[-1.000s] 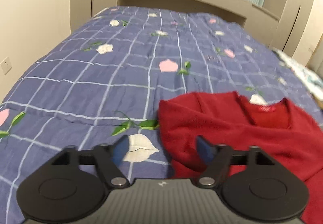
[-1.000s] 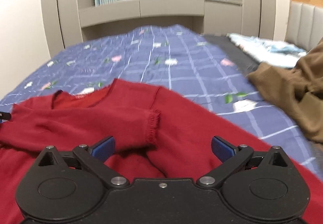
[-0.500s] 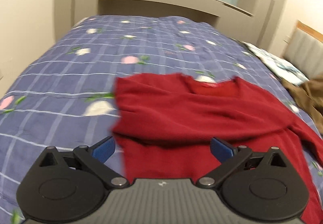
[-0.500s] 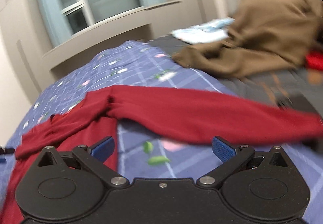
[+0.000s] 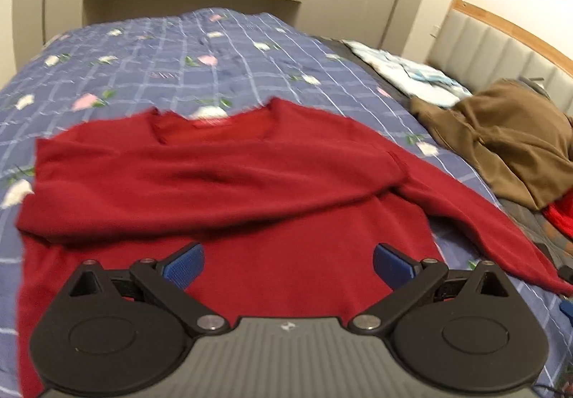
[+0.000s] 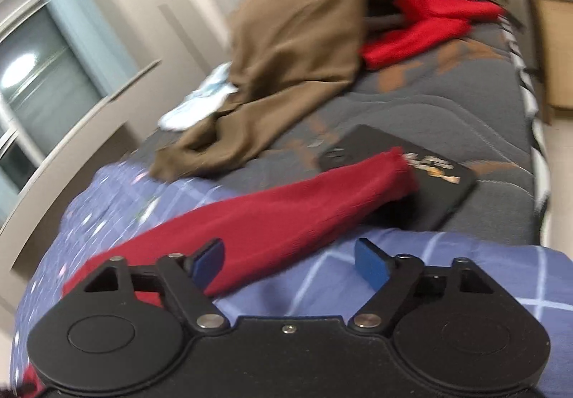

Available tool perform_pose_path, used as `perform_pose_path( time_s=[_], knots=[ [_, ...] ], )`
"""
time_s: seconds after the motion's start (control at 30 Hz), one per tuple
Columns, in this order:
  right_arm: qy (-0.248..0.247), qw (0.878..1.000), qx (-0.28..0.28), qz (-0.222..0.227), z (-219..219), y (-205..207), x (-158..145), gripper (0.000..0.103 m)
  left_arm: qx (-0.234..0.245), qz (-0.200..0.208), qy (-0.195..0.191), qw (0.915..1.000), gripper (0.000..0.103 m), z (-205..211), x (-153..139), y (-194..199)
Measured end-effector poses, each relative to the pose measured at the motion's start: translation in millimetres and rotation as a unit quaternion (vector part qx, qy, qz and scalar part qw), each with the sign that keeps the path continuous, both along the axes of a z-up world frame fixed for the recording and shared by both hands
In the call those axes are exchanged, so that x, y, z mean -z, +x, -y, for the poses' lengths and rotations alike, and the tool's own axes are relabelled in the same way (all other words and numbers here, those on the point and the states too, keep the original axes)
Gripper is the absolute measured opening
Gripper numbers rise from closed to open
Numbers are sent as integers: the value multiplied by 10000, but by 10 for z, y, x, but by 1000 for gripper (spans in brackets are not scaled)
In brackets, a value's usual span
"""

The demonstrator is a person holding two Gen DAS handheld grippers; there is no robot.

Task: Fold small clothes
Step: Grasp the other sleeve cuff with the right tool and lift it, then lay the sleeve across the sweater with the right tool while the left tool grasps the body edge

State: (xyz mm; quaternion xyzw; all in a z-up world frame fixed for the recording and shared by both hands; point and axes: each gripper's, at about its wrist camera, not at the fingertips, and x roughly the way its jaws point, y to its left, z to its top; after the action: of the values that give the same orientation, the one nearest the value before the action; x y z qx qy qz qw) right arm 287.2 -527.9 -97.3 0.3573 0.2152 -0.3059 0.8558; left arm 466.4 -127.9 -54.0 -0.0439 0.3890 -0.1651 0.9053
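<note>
A dark red sweater lies flat on the blue checked quilt, neck away from me. One sleeve is folded across its chest; the other sleeve stretches out to the right. My left gripper is open and empty above the sweater's lower body. In the right wrist view the stretched sleeve runs from lower left to its cuff, which rests on a black flat case. My right gripper is open and empty, its left finger over the sleeve.
A brown garment is heaped on the grey bedding, also seen in the left wrist view. A bright red garment and a dark item lie beyond it. White-blue cloth lies near the headboard. The bed edge is at right.
Both grippers swung to the right. The left now faces the whole sweater instead of its left shoulder. The right turned from the sweater's body to the outstretched sleeve and its cuff.
</note>
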Motion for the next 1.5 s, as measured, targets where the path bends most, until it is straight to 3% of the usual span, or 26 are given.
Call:
perform_pose_path(
  time_s=[0.23,0.37,0.4,0.63,0.77,0.9,1.03,1.17,1.33,1.5],
  knots=[
    [591,9927,1026,231,263,-5,82,57,206,-165,-2,9997,102,131,65,-132],
    [801,9866,1383,334,441,51,96,14,203,-144,-96,9996,102,40,-5,-103],
    [796,9863,1404,350,478,89,79,11,183,-125,-120,9997,102,4,-31,-84],
    [-8,9935,944,639,466,488,-430,8,-54,-9,-362,9993,102,-306,-180,86],
    [-494,9937,342,944,375,950,-909,7,-283,118,-509,9982,102,-556,-262,153],
    [-1014,9857,-569,1221,67,1550,-1408,7,-579,187,-684,9958,102,-873,-321,181],
    [-1712,9583,-1749,1473,-589,2162,-1835,7,-939,238,-863,9915,102,-1238,-374,167],
    [-2207,9161,-2908,1659,-1433,2627,-1975,7,-1376,325,-1009,9848,102,-1665,-436,96],
    [-2159,8657,-4237,1561,-2522,3045,-1744,7,-1959,468,-1068,9737,102,-2233,-526,-63],
    [-2090,8180,-5254,1057,-3499,3113,-1317,7,-2425,529,-1029,9632,102,-2696,-544,-201]
  ],
)
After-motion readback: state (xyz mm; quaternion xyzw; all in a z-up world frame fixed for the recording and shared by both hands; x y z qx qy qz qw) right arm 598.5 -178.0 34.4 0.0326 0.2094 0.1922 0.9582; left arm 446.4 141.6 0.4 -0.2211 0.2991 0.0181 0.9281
